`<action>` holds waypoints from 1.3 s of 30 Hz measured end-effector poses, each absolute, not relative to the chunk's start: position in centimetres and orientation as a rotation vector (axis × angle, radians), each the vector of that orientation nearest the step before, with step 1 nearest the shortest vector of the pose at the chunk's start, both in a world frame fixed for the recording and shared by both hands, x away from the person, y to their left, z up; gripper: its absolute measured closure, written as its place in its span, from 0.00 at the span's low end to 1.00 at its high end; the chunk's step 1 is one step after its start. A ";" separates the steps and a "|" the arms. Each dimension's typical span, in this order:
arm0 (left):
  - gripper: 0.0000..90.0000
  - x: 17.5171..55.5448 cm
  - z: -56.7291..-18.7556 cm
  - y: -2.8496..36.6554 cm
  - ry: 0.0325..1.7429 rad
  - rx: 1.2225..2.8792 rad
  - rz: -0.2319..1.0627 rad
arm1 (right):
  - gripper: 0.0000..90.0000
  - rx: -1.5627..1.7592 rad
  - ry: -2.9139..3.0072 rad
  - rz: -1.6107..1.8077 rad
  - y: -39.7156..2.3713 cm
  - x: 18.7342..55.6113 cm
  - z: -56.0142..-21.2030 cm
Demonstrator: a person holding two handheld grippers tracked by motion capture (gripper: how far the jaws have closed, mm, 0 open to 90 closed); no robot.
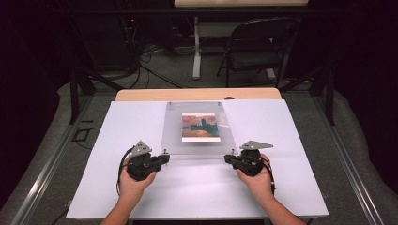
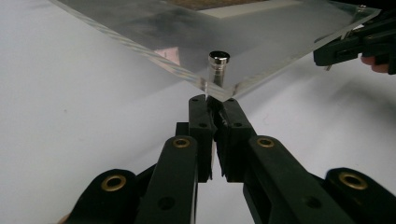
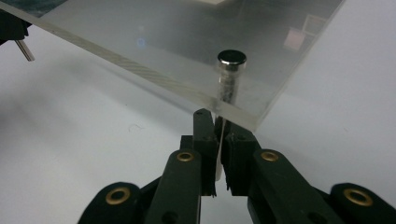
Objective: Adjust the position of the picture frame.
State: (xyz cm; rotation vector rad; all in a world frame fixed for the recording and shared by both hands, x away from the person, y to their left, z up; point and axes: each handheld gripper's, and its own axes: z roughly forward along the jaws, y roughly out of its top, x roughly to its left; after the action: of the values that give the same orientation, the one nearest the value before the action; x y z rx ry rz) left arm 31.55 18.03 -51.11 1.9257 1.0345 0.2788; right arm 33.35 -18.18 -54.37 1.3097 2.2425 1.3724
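A clear acrylic picture frame (image 1: pixel 173 136) holding a small painted picture (image 1: pixel 200 126) lies in the middle of the white board (image 1: pixel 117 187). My left gripper (image 1: pixel 165 157) sits at its near left corner and my right gripper (image 1: pixel 227 158) at its near right corner. In the left gripper view the jaws (image 2: pixel 212 105) are shut right under the corner's silver bolt (image 2: pixel 219 58). In the right gripper view the jaws (image 3: pixel 217 123) are shut on a thin pale metal pin below the other bolt (image 3: pixel 231 58). A similar pin pokes from the left gripper (image 3: pixel 11 28).
The white board covers a wooden table (image 1: pixel 197 93). Behind it stand a dark folding chair (image 1: pixel 258 47), a table leg (image 1: pixel 196 51) and cables on the floor. Bare white board lies to both sides of the frame and in front of it.
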 end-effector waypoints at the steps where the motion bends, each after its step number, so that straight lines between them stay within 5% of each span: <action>1: 0.95 31.8 -51.3 18.2 1.040 1.927 0.279 | 0.94 1.310 2.243 1.369 -18.0 33.4 -54.4; 39: 0.93 34.7 -55.0 16.8 1.135 1.967 0.224 | 0.91 1.370 2.234 1.261 -18.6 34.6 -55.7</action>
State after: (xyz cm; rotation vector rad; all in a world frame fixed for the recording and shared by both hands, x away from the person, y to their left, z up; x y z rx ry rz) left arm 34.65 16.76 -55.02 1.9669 1.1354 0.2244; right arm 34.60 -18.61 -55.66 1.3702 2.2338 1.2609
